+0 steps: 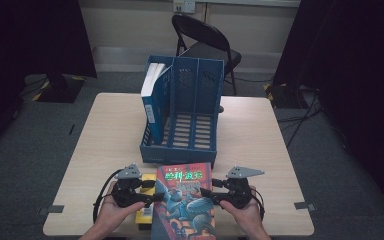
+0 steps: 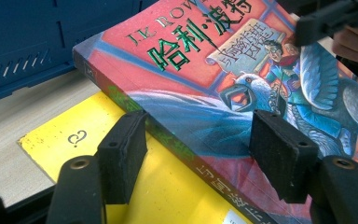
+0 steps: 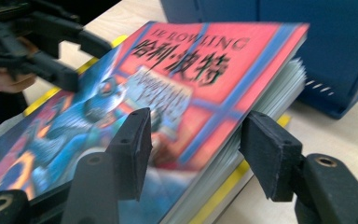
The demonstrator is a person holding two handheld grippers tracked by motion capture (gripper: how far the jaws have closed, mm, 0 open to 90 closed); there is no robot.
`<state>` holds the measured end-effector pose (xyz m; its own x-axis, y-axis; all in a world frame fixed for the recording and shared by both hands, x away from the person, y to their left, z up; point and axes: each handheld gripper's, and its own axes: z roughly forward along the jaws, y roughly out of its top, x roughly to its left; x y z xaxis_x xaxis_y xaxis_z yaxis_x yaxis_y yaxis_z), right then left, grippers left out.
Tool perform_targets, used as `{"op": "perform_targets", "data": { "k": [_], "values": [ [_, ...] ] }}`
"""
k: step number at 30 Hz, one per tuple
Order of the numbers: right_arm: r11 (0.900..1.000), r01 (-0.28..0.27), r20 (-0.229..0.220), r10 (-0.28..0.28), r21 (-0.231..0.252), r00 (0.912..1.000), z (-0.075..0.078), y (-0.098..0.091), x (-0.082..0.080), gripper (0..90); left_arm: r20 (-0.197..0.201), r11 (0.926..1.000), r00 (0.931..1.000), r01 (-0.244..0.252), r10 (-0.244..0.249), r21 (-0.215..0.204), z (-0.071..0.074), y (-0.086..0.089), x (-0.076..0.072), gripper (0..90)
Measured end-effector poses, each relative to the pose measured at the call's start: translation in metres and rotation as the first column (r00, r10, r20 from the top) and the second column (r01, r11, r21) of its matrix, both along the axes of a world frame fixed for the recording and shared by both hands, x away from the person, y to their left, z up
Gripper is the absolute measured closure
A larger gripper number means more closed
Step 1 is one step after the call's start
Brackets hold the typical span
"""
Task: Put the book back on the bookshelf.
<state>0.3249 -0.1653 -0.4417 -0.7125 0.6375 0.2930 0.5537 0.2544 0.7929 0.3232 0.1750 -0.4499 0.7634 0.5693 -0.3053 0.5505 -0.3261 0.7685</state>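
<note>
At the table's [image 1: 260,145] near edge, 2 hands hold the grippers at either side of a red book [image 1: 185,197], which lies on a yellow book [image 1: 146,200]. The left gripper [image 2: 198,154] has 1 pad on the cover and 1 below the spine edge, apparently clamping that side, while the right gripper [image 3: 196,149] straddles the page edge, its pads looking just clear of it. Beyond them stands a blue rack [image 1: 182,115] with 1 book [image 1: 155,92] in its left slot, and behind the table a chair [image 1: 205,40].
</note>
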Motion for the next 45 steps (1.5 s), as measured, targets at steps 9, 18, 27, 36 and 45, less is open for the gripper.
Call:
{"op": "perform_targets", "data": {
  "k": [9,18,27,36,45],
  "values": [
    [0.9994,0.035,-0.002,-0.035,-0.004,0.9994,-0.002,0.001,0.017,44.3,0.005,1.0,1.0,0.001,-0.001,0.001,0.0,0.001,0.0,35.9],
    [0.9991,-0.015,-0.004,0.015,0.04,0.9999,0.005,-0.001,-0.002,48.6,-0.001,0.9999,1.0,-0.001,0.001,0.012,0.001,0.001,-0.003,35.2],
    [0.9994,-0.015,-0.013,0.016,0.03,0.9998,-0.002,0.003,0.005,47.6,0.004,0.9997,1.0,0.004,-0.004,0.024,0.002,0.0,-0.006,33.6],
    [0.9987,-0.039,-0.029,0.04,0.033,0.9988,-0.002,0.02,0.028,47.6,0.019,1.0,0.9998,-0.002,0.002,0.007,-0.001,-0.002,-0.007,32.4],
    [0.9927,-0.094,-0.063,0.099,0.074,0.9931,-0.004,0.03,0.036,50.5,0.035,0.9991,0.9985,-0.04,0.041,-0.015,-0.004,-0.003,-0.001,31.4]
  ]
}}
